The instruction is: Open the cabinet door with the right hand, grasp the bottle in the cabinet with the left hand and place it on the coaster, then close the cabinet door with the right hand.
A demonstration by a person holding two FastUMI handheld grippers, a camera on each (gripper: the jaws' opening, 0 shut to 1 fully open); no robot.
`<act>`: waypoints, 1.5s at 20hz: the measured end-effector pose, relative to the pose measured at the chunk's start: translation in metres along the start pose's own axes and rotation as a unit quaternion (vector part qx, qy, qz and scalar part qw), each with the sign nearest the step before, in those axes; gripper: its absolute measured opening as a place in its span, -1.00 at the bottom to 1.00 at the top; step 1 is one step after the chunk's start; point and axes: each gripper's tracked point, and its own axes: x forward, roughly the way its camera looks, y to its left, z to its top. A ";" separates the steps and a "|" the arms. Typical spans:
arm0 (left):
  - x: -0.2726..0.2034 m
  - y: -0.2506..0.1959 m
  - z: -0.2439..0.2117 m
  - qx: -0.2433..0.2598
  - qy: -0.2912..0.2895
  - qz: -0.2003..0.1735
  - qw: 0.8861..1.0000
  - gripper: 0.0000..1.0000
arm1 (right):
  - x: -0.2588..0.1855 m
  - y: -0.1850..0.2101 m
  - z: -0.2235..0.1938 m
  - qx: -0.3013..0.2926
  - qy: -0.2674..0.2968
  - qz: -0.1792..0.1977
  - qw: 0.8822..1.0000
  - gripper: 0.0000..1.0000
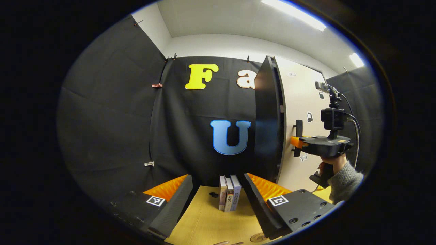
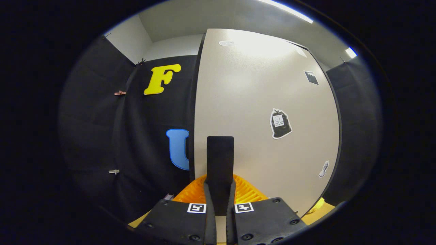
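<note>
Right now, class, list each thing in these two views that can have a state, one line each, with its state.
cabinet door: looks shut or nearly so
door handle: upright, clamped between the right gripper's fingers
right gripper: shut on door handle
left gripper: open, holding nothing
books: standing upright, side by side on the table
table: wooden top, carrying the books
</note>
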 end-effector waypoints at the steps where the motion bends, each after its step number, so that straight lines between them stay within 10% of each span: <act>1: -0.002 -0.005 0.002 0.001 -0.001 -0.005 1.000 0.89 | -0.005 0.000 0.000 -0.002 0.002 0.005 1.000 -0.69; 17: -0.009 -0.108 0.012 -0.001 -0.007 -0.113 0.994 0.89 | -0.113 -0.043 0.015 0.020 0.025 0.080 0.996 -0.69; 30: -0.002 -0.214 0.006 -0.007 0.000 -0.267 0.964 0.88 | -0.178 -0.116 0.026 0.029 0.040 0.014 0.999 -0.71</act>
